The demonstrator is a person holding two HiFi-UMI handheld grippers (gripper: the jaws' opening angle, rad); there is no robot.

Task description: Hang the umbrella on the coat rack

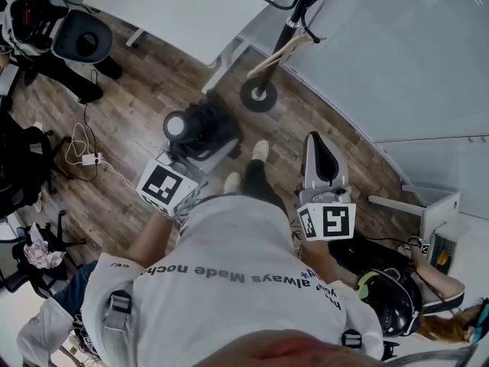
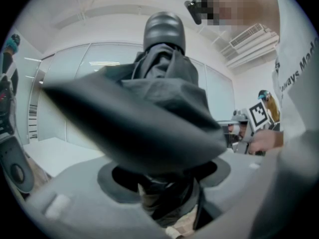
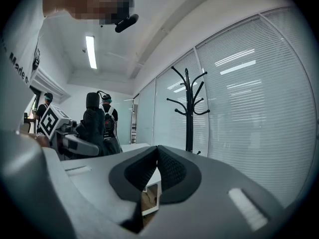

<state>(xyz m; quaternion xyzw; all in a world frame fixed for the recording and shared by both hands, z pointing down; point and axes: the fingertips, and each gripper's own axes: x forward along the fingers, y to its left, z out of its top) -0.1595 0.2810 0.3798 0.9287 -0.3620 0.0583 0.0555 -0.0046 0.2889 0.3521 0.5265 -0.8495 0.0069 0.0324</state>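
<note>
Black umbrella (image 2: 160,108) upright, clamped between left gripper (image 2: 167,176) jaws

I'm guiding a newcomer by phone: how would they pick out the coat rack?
Find the long glass wall with white blinds. Before it, beside the white table, stands the tall black coat rack: a slim pole on a round base, alone in having upcurved hooks.

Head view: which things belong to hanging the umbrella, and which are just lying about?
Job: umbrella; coat rack; left hand-held gripper, which holds the umbrella.
Lying about: table; cable on the floor.
</note>
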